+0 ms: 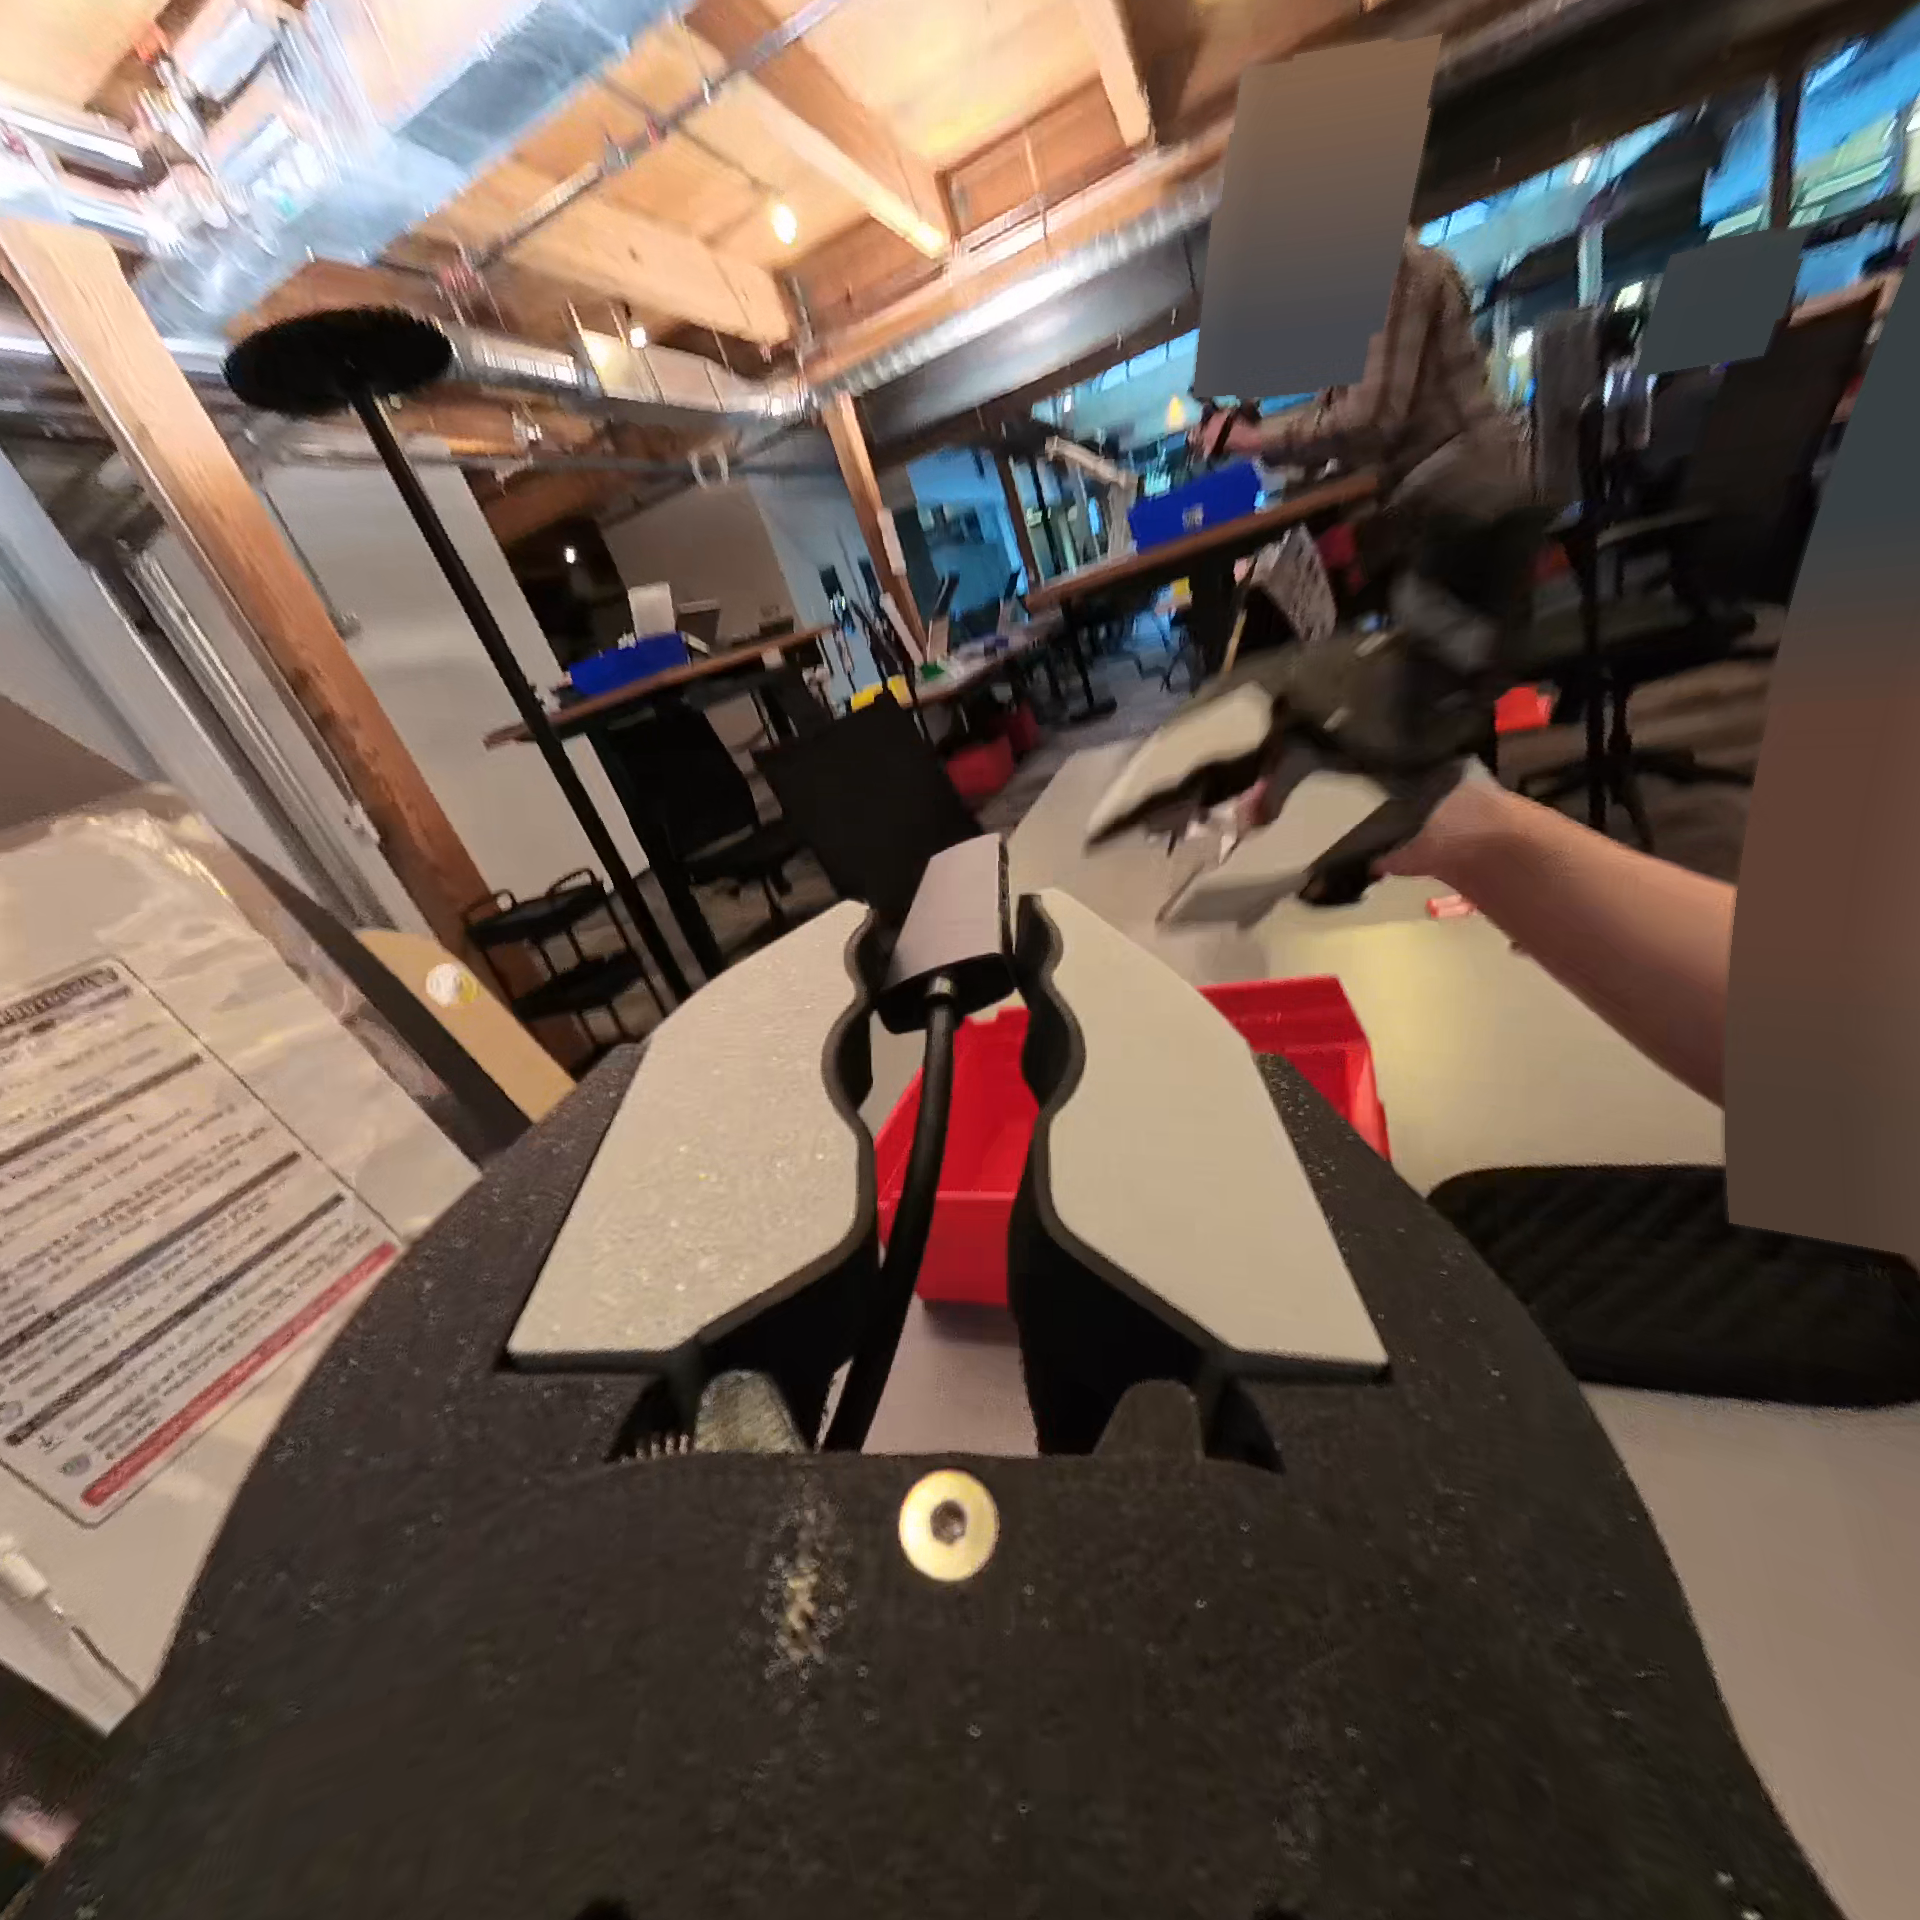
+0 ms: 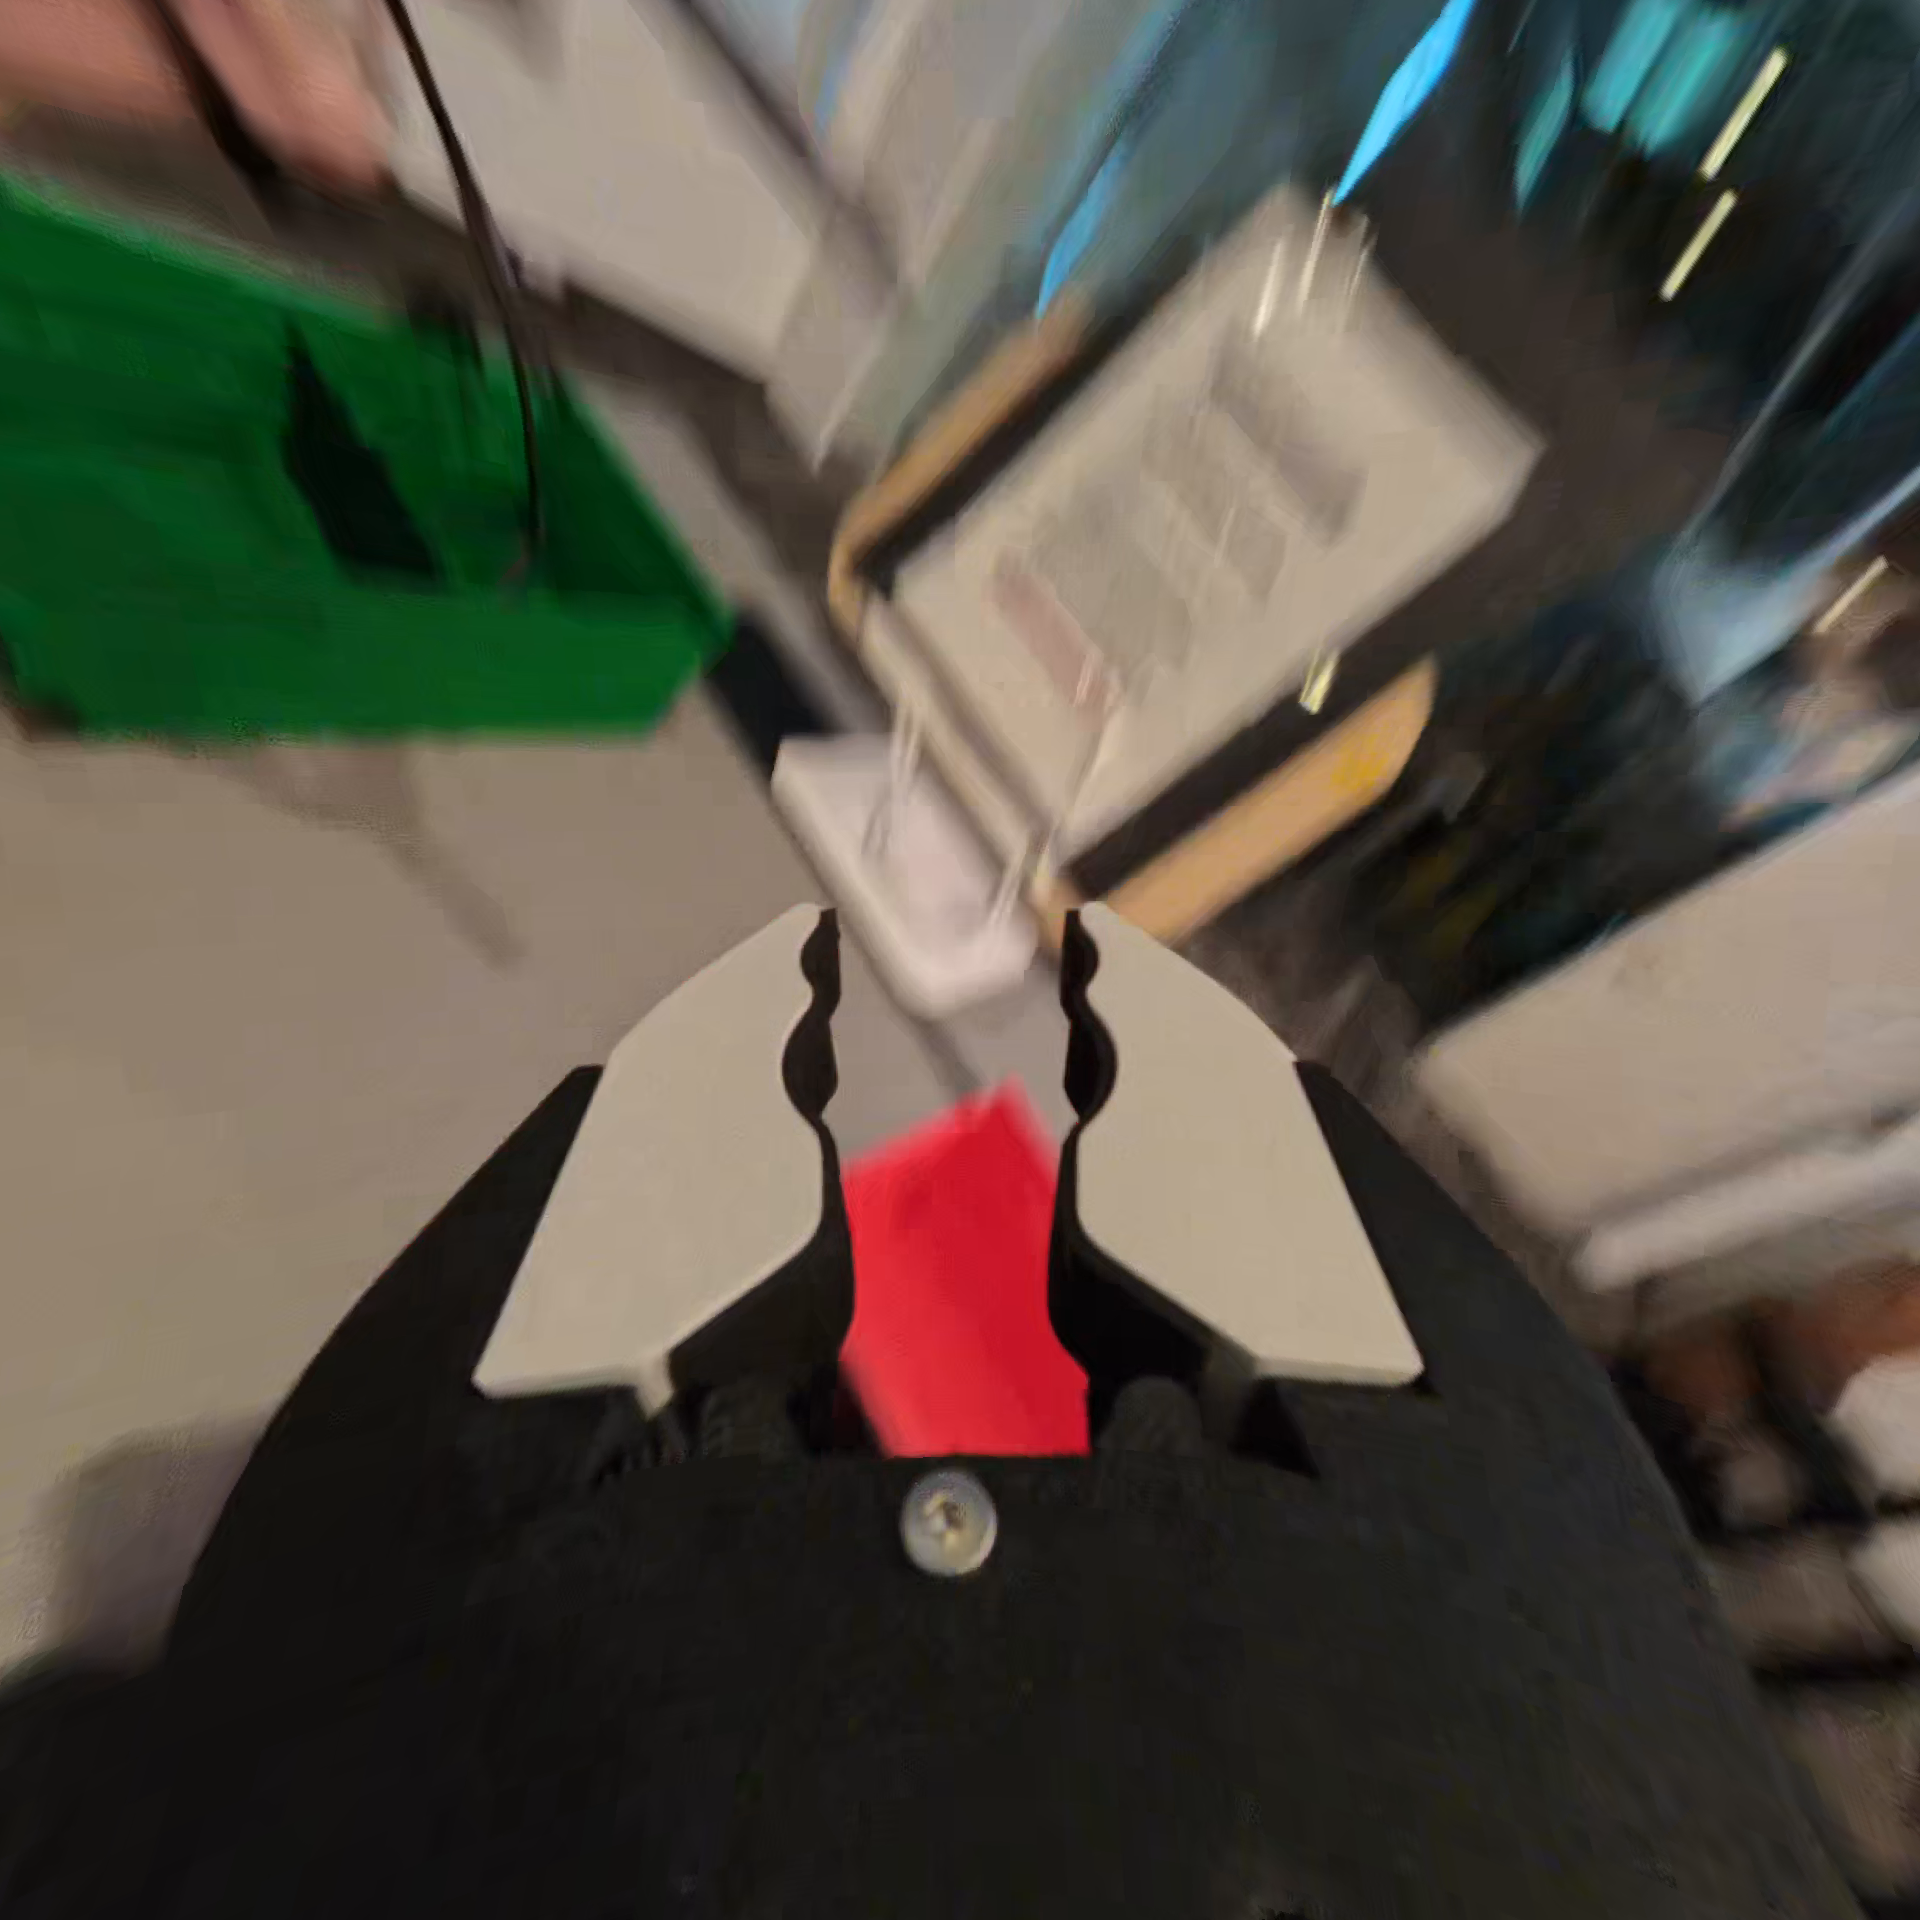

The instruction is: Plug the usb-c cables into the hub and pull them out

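**Between the left fingers: hub held aloft**

Left gripper (image 1: 940, 914) pinches the dark grey slab-shaped hub (image 1: 958, 914), its black rubber cable (image 1: 914, 1174) trailing over the red plastic bin (image 1: 1299, 1023). Right gripper (image 2: 945, 935) hangs spread, empty, heavily blurred. Risk: any tug on the cable could twist the hub loose.

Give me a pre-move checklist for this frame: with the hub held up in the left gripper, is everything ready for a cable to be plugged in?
1. Left gripper clamped on the hub: ok, gripped at the fingertips, lifted above the red bin.
2. Hub's own black cord clear of the fingers: ok, it hangs down between them.
3. Right gripper holding a cable: not ok, jaws apart with nothing between them.
4. Right gripper steady: not ok, its view is motion-blurred.
5. Free port on the hub facing the right gripper: cannot tell, no ports are visible.
6. Loose USB-C cables located: cannot tell, none can be made out.
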Motion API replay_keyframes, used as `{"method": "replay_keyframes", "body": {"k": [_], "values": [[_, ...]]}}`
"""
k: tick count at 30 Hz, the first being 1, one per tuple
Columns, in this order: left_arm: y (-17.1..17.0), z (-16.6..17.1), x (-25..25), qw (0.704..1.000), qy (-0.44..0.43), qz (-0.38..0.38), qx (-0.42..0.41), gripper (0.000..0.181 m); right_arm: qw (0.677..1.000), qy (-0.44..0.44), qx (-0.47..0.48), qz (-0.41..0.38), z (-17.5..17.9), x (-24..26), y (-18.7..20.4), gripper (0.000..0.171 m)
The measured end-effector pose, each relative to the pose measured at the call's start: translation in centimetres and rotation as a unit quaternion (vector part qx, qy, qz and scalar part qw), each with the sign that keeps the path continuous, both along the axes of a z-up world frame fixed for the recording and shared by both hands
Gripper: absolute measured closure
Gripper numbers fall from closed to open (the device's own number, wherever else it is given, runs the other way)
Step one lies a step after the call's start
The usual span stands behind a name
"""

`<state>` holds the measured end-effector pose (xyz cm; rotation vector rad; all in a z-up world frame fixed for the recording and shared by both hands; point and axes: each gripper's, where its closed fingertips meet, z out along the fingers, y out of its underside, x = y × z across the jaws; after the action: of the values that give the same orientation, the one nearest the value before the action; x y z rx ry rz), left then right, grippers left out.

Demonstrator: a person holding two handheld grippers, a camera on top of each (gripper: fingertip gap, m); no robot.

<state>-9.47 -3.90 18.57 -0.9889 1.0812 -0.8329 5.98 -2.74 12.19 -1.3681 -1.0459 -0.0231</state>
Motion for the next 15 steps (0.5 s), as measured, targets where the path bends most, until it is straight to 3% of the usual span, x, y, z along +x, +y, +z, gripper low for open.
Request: {"method": "replay_keyframes", "body": {"k": [3,5,9,10,11,15], "values": [[0.6,-1.8,1.8,0.999,0.043,0.004,-0.015,0.157,0.969,-0.031,0.224,0.096,4.4,-7.4,-4.1,0.130],[0.3,-2.7,2.9,0.998,0.067,-0.008,-0.019,0.157,0.944,-0.089,0.307,0.085,4.6,-10.1,-4.3,0.135],[-0.6,-3.4,4.0,0.996,0.080,-0.033,-0.016,0.157,0.933,-0.177,0.313,0.038,2.7,-10.9,-0.8,0.138],[-0.7,-3.4,4.1,0.996,0.078,-0.040,-0.021,0.157,0.929,-0.185,0.321,0.029,2.5,-10.7,-0.3,0.156],[-0.7,-3.5,4.2,0.995,0.079,-0.046,-0.026,0.157,0.927,-0.188,0.322,0.034,2.2,-10.6,-0.2,0.161],[-0.4,-4.5,4.7,0.991,0.084,-0.078,-0.062,0.157,0.943,-0.172,0.278,0.055,1.1,-10.0,0.1,0.161]]}}
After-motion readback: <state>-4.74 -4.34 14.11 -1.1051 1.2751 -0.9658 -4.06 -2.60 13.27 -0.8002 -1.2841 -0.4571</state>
